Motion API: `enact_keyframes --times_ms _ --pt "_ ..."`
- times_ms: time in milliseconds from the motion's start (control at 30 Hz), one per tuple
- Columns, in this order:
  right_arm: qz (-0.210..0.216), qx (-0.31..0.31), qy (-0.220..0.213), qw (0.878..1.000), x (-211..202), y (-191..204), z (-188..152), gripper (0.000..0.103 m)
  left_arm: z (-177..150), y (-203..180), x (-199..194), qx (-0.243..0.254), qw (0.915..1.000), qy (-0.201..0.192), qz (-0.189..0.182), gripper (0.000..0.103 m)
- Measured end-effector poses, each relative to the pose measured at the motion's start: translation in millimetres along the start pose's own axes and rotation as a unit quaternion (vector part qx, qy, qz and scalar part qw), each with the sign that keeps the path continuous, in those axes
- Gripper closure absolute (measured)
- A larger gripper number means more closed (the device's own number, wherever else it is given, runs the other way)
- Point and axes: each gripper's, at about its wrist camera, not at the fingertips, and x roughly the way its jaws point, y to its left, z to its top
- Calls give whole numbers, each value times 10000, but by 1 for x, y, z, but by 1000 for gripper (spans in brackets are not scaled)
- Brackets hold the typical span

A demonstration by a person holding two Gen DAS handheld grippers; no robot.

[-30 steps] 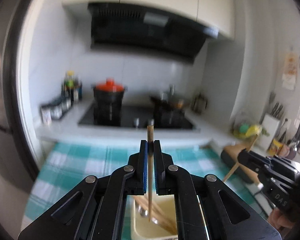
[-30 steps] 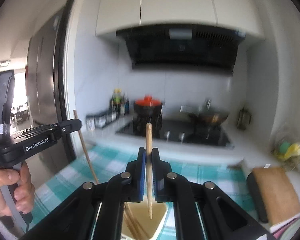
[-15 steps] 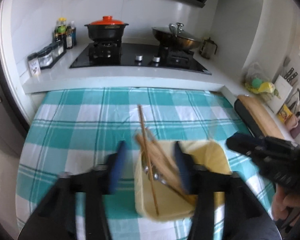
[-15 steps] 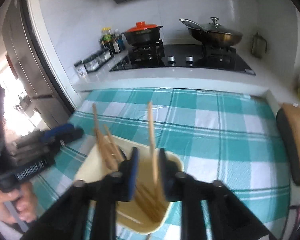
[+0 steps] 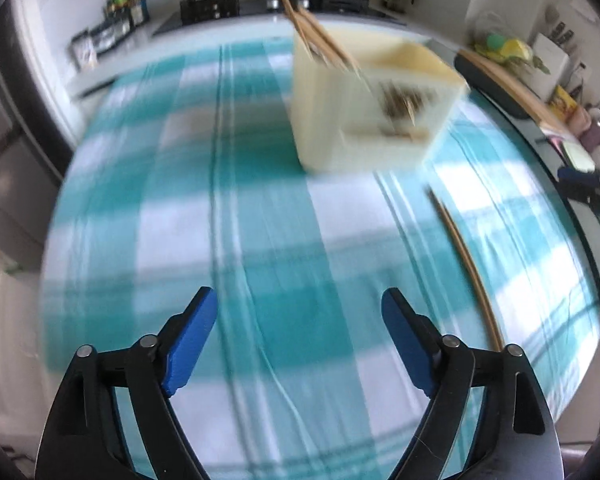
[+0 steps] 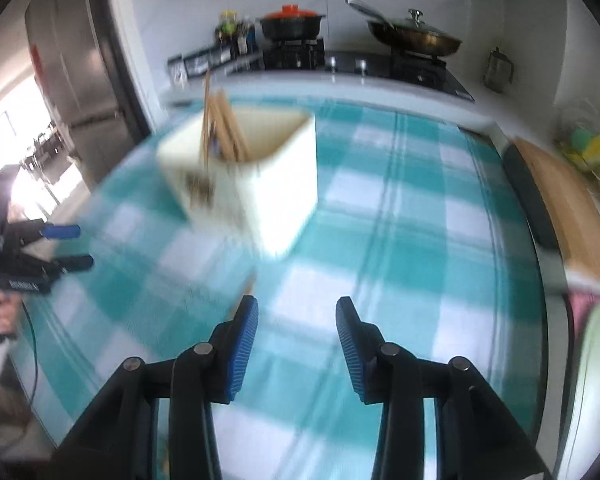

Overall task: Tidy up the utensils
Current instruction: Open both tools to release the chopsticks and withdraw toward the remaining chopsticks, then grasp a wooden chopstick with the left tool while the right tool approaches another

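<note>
The tabletop [image 5: 260, 208], under its teal-and-white checked cloth, now fills both wrist views; a second ago the cameras faced the stove wall. The cream utensil box [image 5: 364, 108] stands on the cloth ahead of both claws, blurred by motion, where before it sat directly beneath them. Wooden chopsticks [image 5: 316, 32] lean out of the box's far-left corner in the left view and stand in it in the right view [image 6: 220, 120]. The left claw [image 5: 298, 328] is spread wide and empty, having earlier pinched one upright chopstick over the box. The right claw [image 6: 296, 332] is parted less widely and also empty, its chopstick gone too. One loose chopstick [image 5: 466, 264] lies flat on the cloth near the box's right side, between it and the right claw's tips seen at the frame edge.
</note>
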Motion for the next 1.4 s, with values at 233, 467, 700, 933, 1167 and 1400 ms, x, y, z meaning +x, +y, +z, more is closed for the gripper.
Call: enact_keyframes --times_ms 233,467,700,933,1167,1400 --pt "-168 691 -169 9973 4 9 -99 61 -55 -32 14 -381 9987 -321 112 17" --pt "-609 1009 -506 9917 17 17 -130 61 -63 -56 28 -162 9965 -767 299 17" --pt "-718 1069 -533 9902 20 17 -132 61 -66 -54 31 -324 9957 -832 242 16" --pt "-817 1017 -576 9898 18 22 -132 61 -67 -53 39 -459 9963 -666 287 11" --pt "-890 982 -654 9890 15 24 -133 61 -67 -56 41 -421 9964 -635 384 8" --pt "-870 965 -594 9897 17 24 -132 61 -67 -56 43 -438 9964 -625 377 6"
